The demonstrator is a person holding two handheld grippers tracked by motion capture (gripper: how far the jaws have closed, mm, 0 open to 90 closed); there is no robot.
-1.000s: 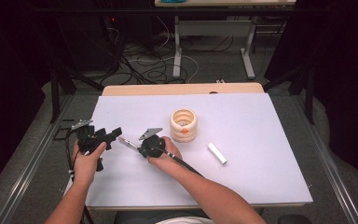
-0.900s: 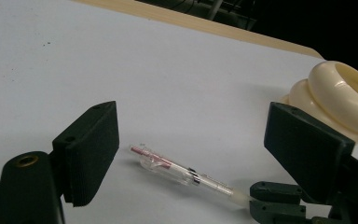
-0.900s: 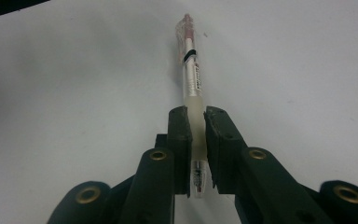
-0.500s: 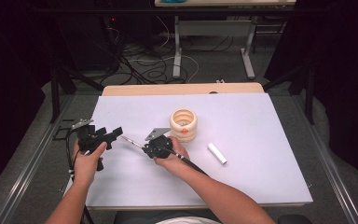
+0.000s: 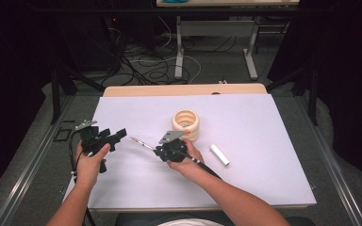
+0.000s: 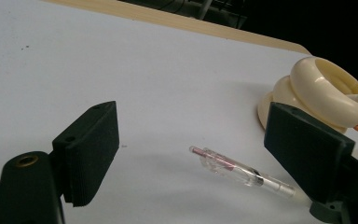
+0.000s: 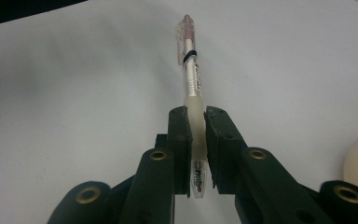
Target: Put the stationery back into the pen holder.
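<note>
Clearly risky: right gripper point(image 7: 195, 140) clamped on pen point(image 7: 191, 74) near its tip end, held above the table point(image 5: 264, 141); left gripper point(image 6: 191, 154) wide apart, empty. Could pivot or slip during handover.

Your pen point(image 7: 190, 79) is clear with a pinkish-red core and end, a black band, and a frosted white grip. Both grippers point(image 5: 102, 139) point(image 5: 156, 149) are black, each with a grey plate. The ring stack point(image 5: 185, 124) is cream, the sheet point(image 5: 264, 155) white, the cap point(image 5: 219, 154) white, the table point(image 5: 146, 90) light wood.
</note>
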